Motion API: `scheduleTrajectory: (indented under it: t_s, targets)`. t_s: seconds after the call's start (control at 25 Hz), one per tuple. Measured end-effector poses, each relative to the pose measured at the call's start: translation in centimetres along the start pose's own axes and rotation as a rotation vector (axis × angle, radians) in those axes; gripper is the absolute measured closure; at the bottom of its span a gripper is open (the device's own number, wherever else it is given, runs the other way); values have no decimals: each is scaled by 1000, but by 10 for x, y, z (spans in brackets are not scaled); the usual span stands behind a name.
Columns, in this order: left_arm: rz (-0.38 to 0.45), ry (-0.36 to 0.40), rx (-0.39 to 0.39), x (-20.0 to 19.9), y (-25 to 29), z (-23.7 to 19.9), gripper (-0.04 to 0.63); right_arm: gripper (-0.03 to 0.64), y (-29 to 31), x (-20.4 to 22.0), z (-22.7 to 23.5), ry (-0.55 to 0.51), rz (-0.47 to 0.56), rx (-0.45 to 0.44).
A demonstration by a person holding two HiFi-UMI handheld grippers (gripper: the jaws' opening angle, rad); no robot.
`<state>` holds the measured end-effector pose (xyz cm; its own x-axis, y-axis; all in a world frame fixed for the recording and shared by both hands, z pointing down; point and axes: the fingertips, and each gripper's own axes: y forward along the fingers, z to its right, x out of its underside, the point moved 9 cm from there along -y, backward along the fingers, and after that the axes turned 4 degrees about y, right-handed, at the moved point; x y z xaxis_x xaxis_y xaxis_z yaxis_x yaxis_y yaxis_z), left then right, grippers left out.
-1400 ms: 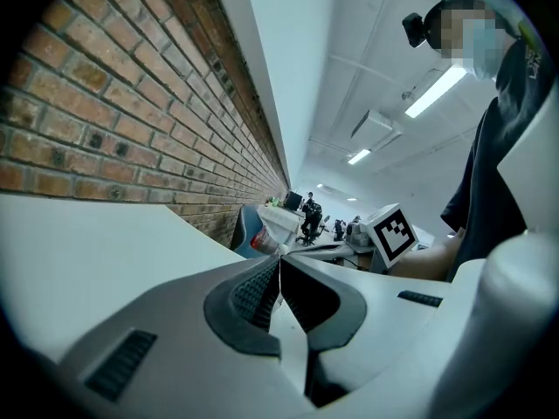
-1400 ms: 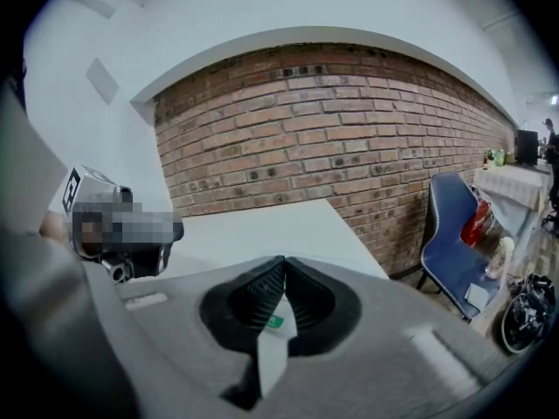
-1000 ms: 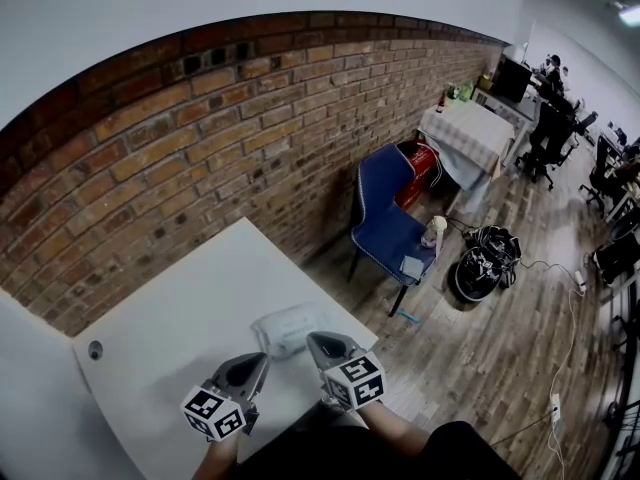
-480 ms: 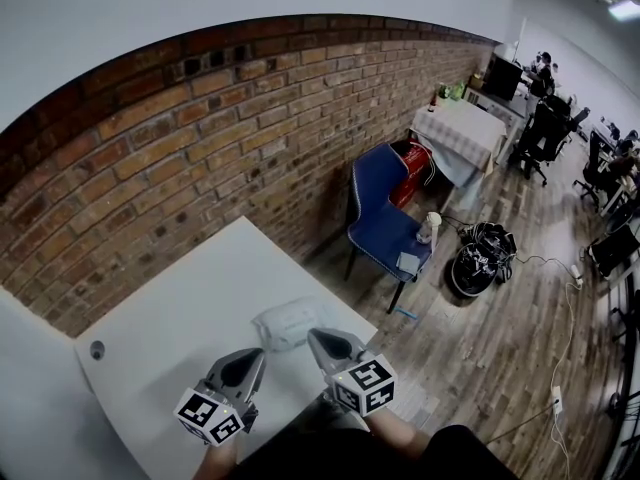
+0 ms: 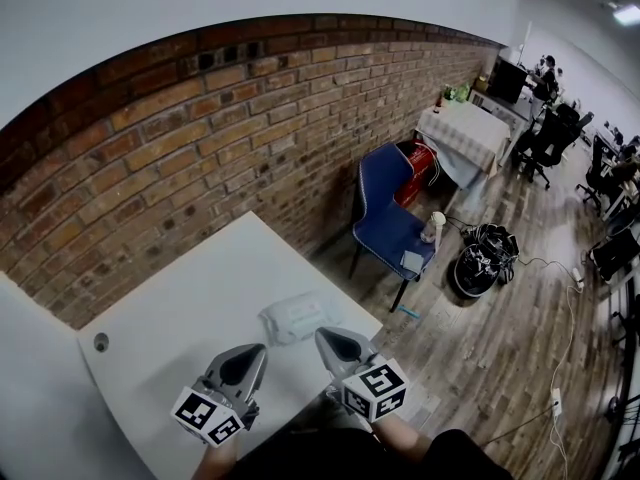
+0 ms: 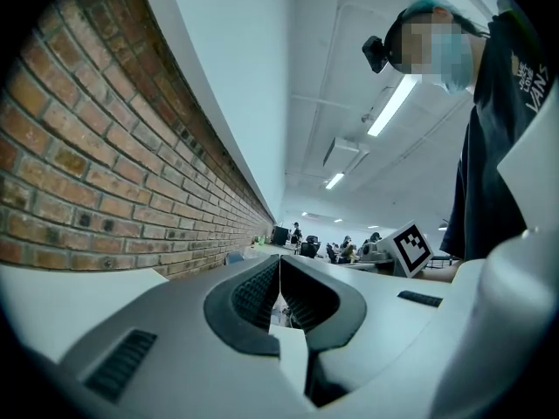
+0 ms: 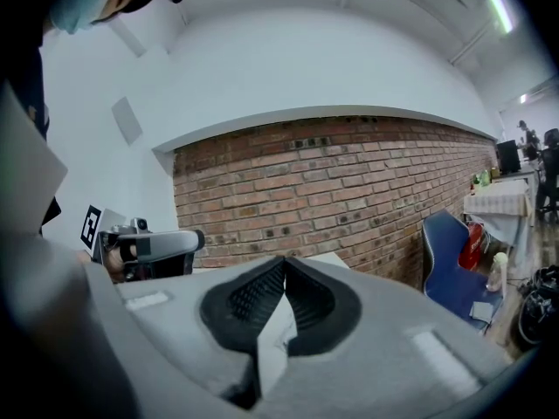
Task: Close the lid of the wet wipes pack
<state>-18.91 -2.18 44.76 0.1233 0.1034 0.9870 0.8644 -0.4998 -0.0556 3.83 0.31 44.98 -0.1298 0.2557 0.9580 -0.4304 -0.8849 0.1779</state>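
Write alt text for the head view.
The left gripper and right gripper, both shut and empty, hover above a white table, just short of a wet wipes pack lying flat on it. A brick wall and a blue chair stand beyond.

Wipes pack (image 5: 297, 318) on white table (image 5: 190, 293)

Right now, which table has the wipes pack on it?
The bare white table nearest the camera; the wipes pack lies near its right corner. The cloth-covered table stands farther off.
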Motion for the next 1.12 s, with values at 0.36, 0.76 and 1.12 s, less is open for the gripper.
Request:
scheduleTrajectory:
  t_s: [0.36, 0.76, 1.12]
  targets:
    - [25, -4, -5, -5, -12, 3, 595, 617, -13, -12, -13, -9, 48, 6]
    - [15, 15, -23, -4, -25, 14, 595, 618, -21, -9, -23, -6, 53, -3]
    - [6, 19, -36, -3, -31, 17, 595, 618, -27, -1, -29, -9, 24, 2]
